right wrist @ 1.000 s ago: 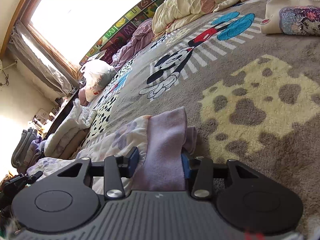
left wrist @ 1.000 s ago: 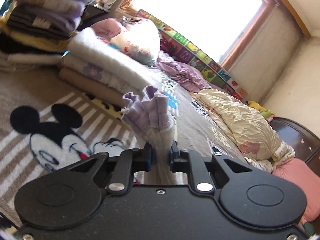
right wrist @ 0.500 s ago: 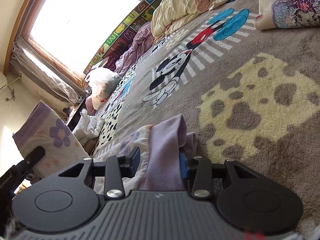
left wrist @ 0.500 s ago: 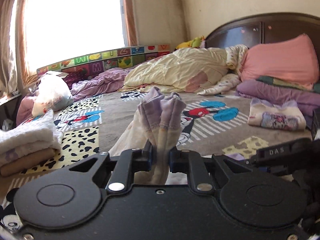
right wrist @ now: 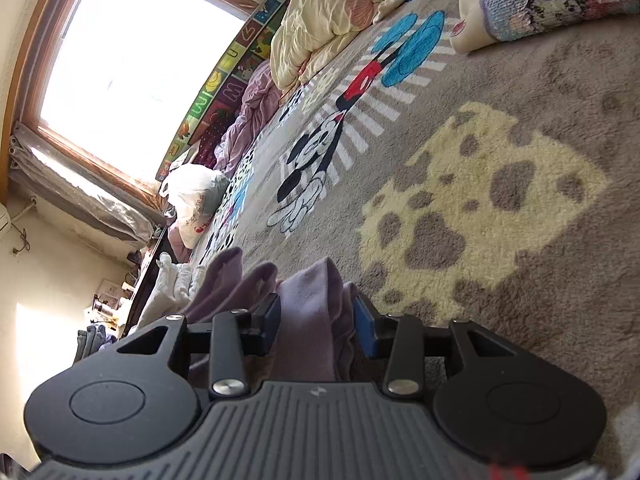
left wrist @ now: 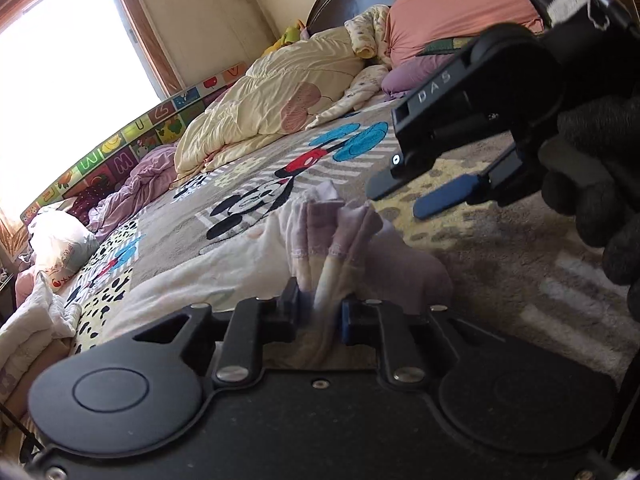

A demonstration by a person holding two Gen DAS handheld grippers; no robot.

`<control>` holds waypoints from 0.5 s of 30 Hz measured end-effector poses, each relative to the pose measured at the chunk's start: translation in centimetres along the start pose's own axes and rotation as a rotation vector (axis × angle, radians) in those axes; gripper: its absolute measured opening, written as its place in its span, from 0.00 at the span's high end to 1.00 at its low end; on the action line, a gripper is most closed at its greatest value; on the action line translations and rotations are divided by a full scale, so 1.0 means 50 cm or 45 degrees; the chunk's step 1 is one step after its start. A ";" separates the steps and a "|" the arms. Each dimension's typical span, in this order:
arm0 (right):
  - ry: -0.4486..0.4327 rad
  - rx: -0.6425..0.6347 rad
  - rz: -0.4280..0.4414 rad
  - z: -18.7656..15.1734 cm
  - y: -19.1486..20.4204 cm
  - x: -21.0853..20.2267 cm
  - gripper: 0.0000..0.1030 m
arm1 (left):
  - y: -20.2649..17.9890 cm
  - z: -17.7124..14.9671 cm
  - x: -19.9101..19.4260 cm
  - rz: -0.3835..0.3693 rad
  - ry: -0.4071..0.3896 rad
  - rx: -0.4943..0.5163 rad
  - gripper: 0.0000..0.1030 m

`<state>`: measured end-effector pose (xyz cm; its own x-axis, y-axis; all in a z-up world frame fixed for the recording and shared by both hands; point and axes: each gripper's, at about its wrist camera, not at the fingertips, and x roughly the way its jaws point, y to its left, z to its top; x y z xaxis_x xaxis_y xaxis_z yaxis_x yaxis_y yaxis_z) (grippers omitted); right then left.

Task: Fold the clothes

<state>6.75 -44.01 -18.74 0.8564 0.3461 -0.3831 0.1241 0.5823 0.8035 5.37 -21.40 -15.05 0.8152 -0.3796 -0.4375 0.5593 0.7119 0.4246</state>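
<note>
A lilac and cream garment (left wrist: 332,236) lies on the Mickey Mouse blanket (left wrist: 256,196). My left gripper (left wrist: 320,312) is shut on its bunched lilac-trimmed edge, low over the bed. My right gripper (right wrist: 316,316) is shut on a thick lilac fold of the same garment (right wrist: 312,320), close to the blanket. The right gripper (left wrist: 440,196) also shows in the left wrist view, held by a gloved hand at the upper right, just beyond the bunched edge.
A cream quilt (left wrist: 272,108) and pink pillow (left wrist: 452,16) lie at the bed's head. A folded printed garment (right wrist: 552,4) lies far right. A white plastic bag (right wrist: 196,200) and a purple sheet (right wrist: 248,120) sit by the window. White folded linen (left wrist: 36,320) lies at left.
My left gripper swung from the folded piles towards the headboard and came down beside the right gripper, bringing the garment's edge over. The right gripper kept its hold and barely moved.
</note>
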 end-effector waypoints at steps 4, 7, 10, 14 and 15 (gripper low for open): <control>-0.159 -0.181 0.035 0.003 0.042 -0.034 0.59 | -0.007 -0.002 0.000 -0.031 -0.013 -0.022 0.75; -0.194 -0.365 0.167 -0.004 0.090 -0.037 0.59 | 0.000 -0.002 -0.011 -0.122 -0.031 -0.053 0.48; -0.108 -0.475 0.181 -0.014 0.118 -0.012 0.59 | 0.013 -0.005 -0.048 -0.239 -0.062 -0.074 0.35; 0.013 -0.553 0.036 -0.030 0.124 0.017 0.59 | 0.081 -0.020 -0.108 -0.315 -0.053 -0.190 0.66; 0.026 -0.576 -0.007 -0.037 0.125 0.017 0.59 | 0.101 -0.024 -0.123 -0.300 -0.062 -0.226 0.66</control>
<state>7.32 -38.74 -14.89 0.8459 0.3540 -0.3990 -0.1069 0.8454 0.5233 3.00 -14.78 -11.16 0.6747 -0.5714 -0.4672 0.7024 0.6915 0.1686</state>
